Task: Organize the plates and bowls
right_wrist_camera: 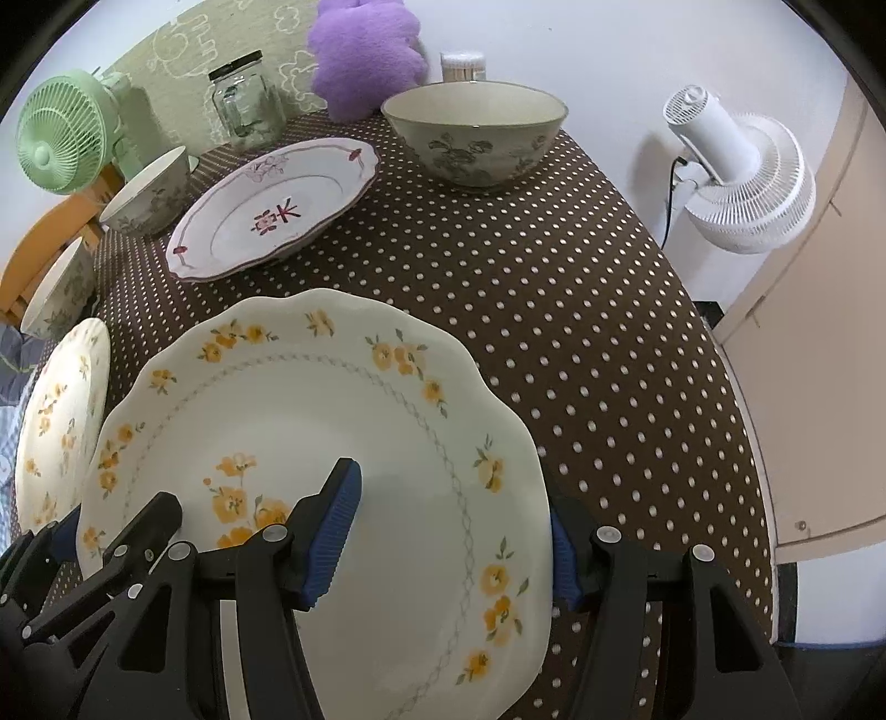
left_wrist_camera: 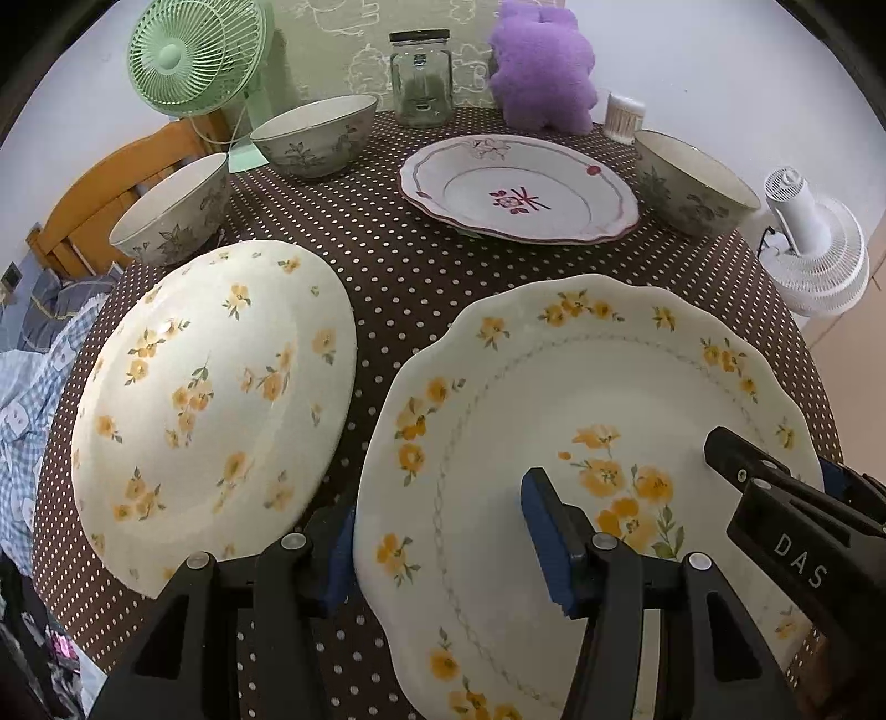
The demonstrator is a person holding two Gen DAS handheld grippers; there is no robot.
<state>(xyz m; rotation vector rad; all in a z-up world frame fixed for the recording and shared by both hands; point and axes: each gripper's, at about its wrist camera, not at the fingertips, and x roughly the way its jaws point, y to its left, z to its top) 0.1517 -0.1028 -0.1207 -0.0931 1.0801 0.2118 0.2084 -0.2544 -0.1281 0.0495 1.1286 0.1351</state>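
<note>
Scalloped yellow-flowered plate (left_wrist_camera: 581,421) lies nearest on the dotted surface (right_wrist_camera: 581,310). I hold both grippers wide: left gripper (left_wrist_camera: 443,543) straddles its left rim, right gripper (right_wrist_camera: 454,531) its right rim. Beyond sit the red-trimmed plate (left_wrist_camera: 520,188) and bowls (right_wrist_camera: 476,133).

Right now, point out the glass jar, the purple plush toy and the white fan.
glass jar (left_wrist_camera: 421,83): left wrist view, middle of its clear body.
purple plush toy (right_wrist_camera: 368,52): right wrist view, centre of its fuzzy body.
white fan (right_wrist_camera: 747,194): right wrist view, on its ribbed grille.
</note>
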